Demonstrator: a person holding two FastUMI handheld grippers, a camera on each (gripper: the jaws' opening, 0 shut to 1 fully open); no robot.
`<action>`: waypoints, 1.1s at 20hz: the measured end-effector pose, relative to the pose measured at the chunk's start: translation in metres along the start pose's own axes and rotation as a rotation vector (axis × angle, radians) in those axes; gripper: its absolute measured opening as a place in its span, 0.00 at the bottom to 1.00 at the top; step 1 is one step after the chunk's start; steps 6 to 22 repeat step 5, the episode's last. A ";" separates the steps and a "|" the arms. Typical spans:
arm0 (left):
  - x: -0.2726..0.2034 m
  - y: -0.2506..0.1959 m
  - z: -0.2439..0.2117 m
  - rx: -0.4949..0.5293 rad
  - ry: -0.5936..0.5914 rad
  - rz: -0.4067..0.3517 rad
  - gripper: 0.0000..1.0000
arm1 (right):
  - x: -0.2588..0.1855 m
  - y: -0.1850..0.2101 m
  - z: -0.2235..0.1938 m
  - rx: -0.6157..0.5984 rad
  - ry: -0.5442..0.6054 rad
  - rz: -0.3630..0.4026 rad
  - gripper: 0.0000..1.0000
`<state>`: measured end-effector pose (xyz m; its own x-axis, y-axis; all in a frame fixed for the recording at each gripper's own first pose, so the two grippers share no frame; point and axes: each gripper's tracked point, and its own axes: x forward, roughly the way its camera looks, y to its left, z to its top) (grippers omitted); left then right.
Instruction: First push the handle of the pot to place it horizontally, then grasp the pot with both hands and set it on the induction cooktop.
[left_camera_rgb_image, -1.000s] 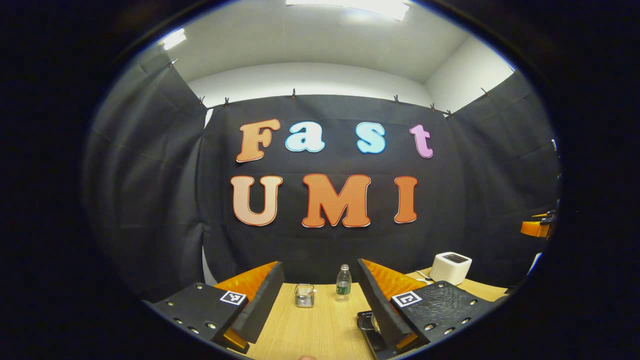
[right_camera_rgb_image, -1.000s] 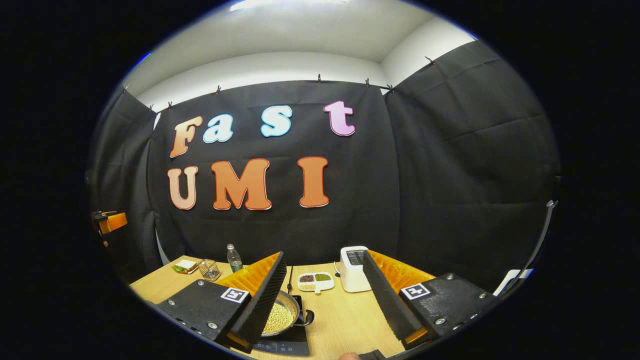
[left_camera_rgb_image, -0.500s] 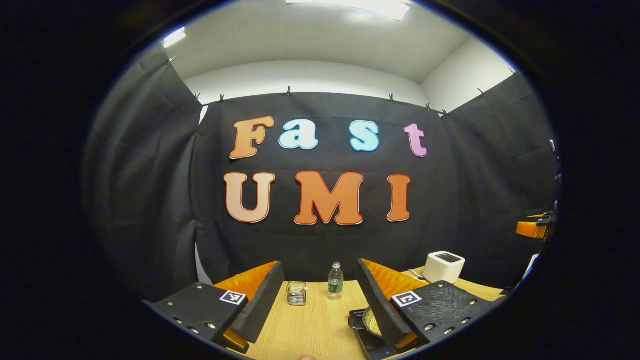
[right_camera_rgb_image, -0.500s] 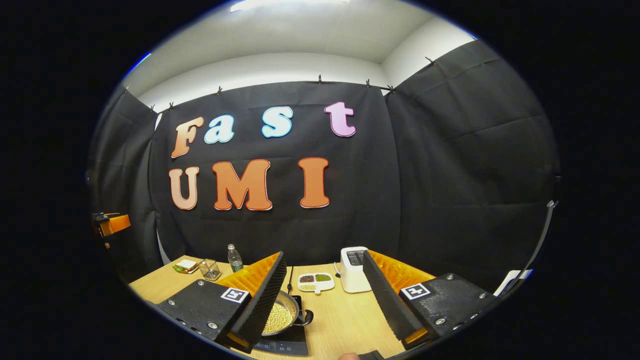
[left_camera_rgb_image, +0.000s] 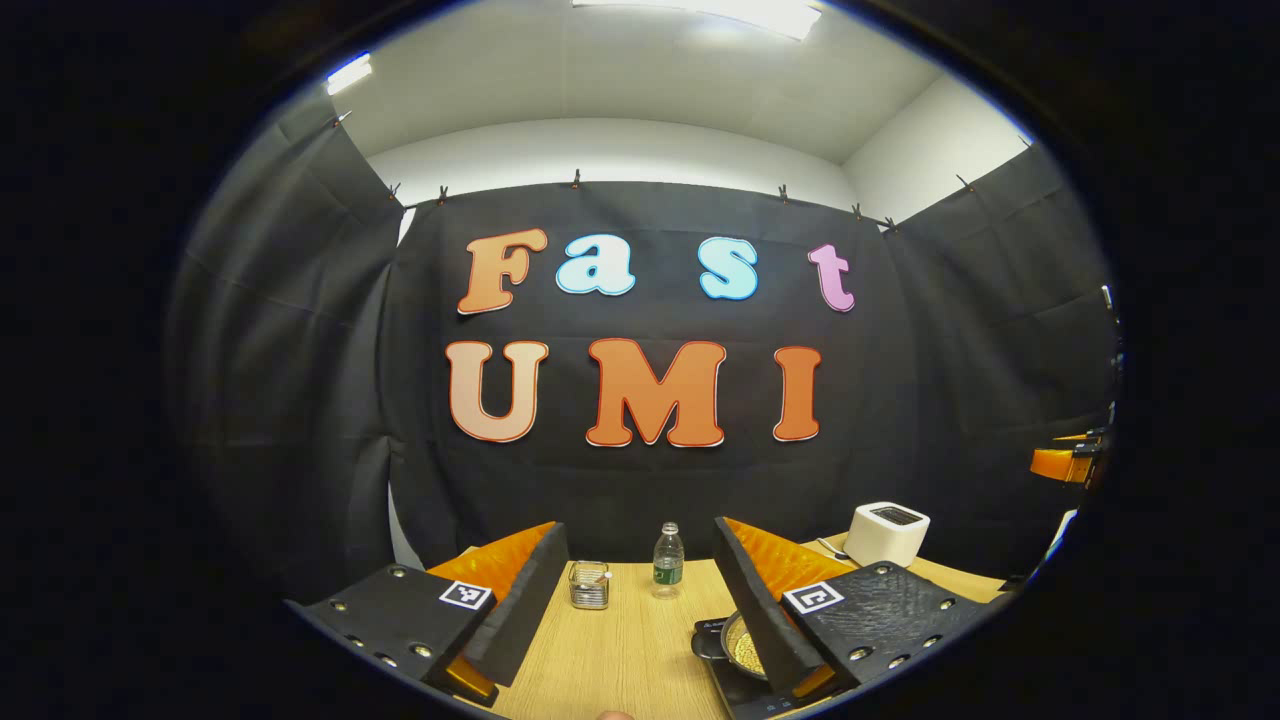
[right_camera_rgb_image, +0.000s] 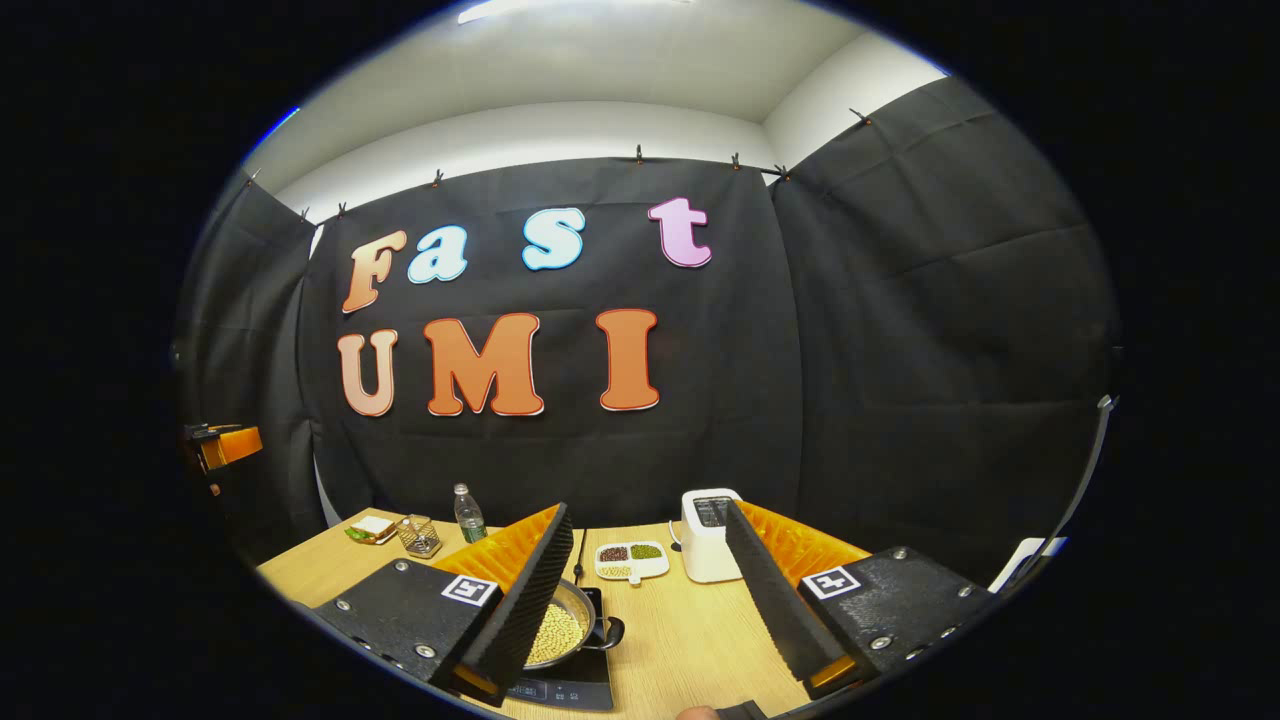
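A steel pot (right_camera_rgb_image: 560, 632) filled with pale beans sits on the black induction cooktop (right_camera_rgb_image: 565, 688), its dark handle (right_camera_rgb_image: 612, 632) pointing right. My right gripper (right_camera_rgb_image: 647, 520) hovers above the table, open and holding nothing; its left finger hides part of the pot. In the left gripper view the pot (left_camera_rgb_image: 742, 648) and cooktop (left_camera_rgb_image: 745, 692) peek out beside the right finger. My left gripper (left_camera_rgb_image: 638, 545) is open and holds nothing.
On the wooden table (right_camera_rgb_image: 690, 630) stand a white toaster (right_camera_rgb_image: 710, 535), a divided dish of beans (right_camera_rgb_image: 631, 562), a water bottle (right_camera_rgb_image: 466, 515), a wire basket (right_camera_rgb_image: 420, 537) and a plate of food (right_camera_rgb_image: 370, 530). The bottle (left_camera_rgb_image: 667, 560) and basket (left_camera_rgb_image: 589, 585) stand ahead of the left gripper.
The left gripper view has shifted a little, so the bottle and basket slid left and more of the pot shows. The right gripper has hardly moved. Both stay open.
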<state>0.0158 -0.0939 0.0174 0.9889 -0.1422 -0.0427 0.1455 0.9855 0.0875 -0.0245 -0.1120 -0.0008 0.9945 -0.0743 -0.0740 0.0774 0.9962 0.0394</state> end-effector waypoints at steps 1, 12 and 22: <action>0.000 -0.003 -0.001 0.000 0.000 -0.003 0.90 | 0.001 0.000 0.000 0.005 0.000 0.001 1.00; 0.003 -0.007 -0.002 -0.001 0.006 -0.009 0.89 | 0.003 -0.004 -0.003 0.009 -0.001 0.000 0.95; 0.003 -0.007 -0.002 -0.001 0.006 -0.009 0.89 | 0.003 -0.004 -0.003 0.009 -0.001 0.000 0.95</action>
